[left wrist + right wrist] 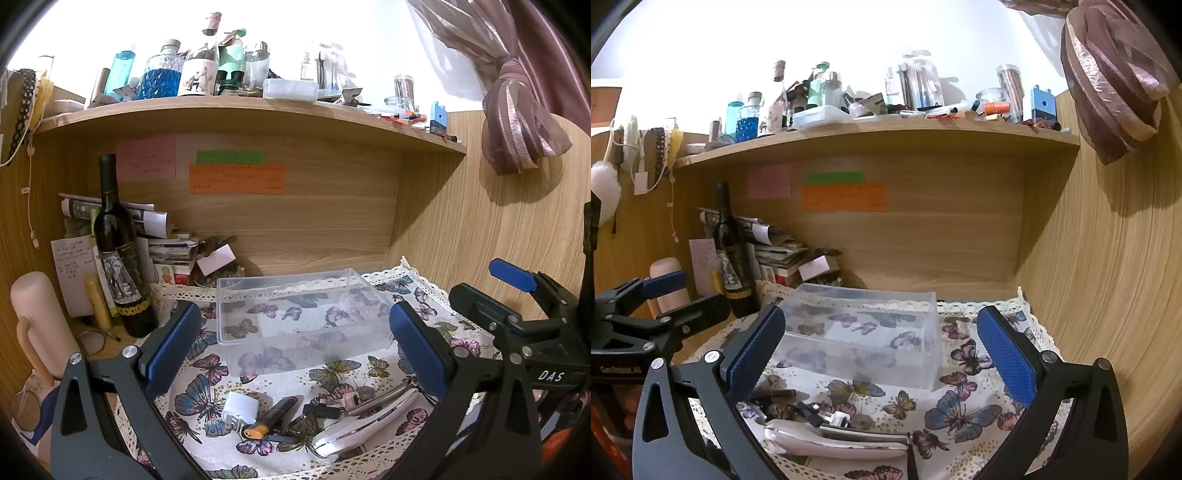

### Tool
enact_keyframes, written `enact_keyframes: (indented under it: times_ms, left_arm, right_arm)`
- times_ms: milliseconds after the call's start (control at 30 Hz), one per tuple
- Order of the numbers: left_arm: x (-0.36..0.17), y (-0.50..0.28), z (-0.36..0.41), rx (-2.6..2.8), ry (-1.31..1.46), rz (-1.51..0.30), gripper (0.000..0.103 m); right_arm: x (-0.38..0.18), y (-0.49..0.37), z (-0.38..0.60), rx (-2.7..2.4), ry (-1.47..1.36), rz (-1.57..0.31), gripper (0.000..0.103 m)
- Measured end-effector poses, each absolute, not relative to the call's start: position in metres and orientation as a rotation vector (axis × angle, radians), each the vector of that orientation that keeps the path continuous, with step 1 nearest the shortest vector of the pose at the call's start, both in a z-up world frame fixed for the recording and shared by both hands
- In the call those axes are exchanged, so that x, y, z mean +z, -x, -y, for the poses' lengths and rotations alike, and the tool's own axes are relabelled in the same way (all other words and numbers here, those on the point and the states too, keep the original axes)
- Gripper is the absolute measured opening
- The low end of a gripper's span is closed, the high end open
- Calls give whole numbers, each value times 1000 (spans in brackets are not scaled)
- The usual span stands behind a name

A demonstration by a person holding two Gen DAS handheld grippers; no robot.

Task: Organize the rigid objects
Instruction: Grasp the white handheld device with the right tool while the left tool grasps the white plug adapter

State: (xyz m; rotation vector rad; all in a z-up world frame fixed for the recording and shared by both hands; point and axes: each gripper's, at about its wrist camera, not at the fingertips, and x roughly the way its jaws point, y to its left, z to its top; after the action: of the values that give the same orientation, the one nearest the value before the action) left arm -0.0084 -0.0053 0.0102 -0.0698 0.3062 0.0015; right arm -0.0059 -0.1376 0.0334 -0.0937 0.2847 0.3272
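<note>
A clear plastic box (299,314) stands empty on the butterfly cloth (207,398); it also shows in the right wrist view (864,332). In front of it lie small items: a white charger plug (240,408), a black and orange lighter (273,417), a key (347,400) and a white and silver folded tool (365,424), which the right wrist view (834,441) also shows. My left gripper (295,347) is open above these items. My right gripper (882,354) is open, to the right of the pile, and appears in the left wrist view (509,295).
A dark wine bottle (118,258), a stack of papers and books (166,247) and a pink cylinder (40,317) stand at the left. A cluttered wooden shelf (258,114) hangs above. A wooden wall (1108,295) closes the right side.
</note>
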Motion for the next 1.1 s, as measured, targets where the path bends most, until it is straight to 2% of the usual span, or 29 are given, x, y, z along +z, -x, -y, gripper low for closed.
enact_keyframes:
  times_ms: [333, 467, 533, 567, 600, 800, 1100]
  left_arm:
    - [8, 9, 3, 14, 68, -291, 103]
    - [1, 4, -8, 32, 86, -327, 103]
    - [-6, 2, -15, 44, 93, -354, 98]
    - [-9, 1, -17, 52, 93, -371, 90]
    - [-14, 0, -20, 61, 94, -393, 86]
    - [-44, -5, -42, 108, 120, -511, 78]
    - [-83, -3, -55, 128, 135, -641, 76]
  right_arm:
    - [32, 7, 133, 363, 123, -288, 103]
    - [14, -6, 129, 395, 157, -371, 103]
    - [4, -9, 128, 416, 134, -421, 103]
    - [-2, -10, 128, 426, 124, -453, 103]
    - [-9, -12, 126, 435, 128, -485, 102]
    - [-44, -14, 113, 507, 130, -609, 102]
    - [-77, -22, 95, 550, 296, -713, 101]
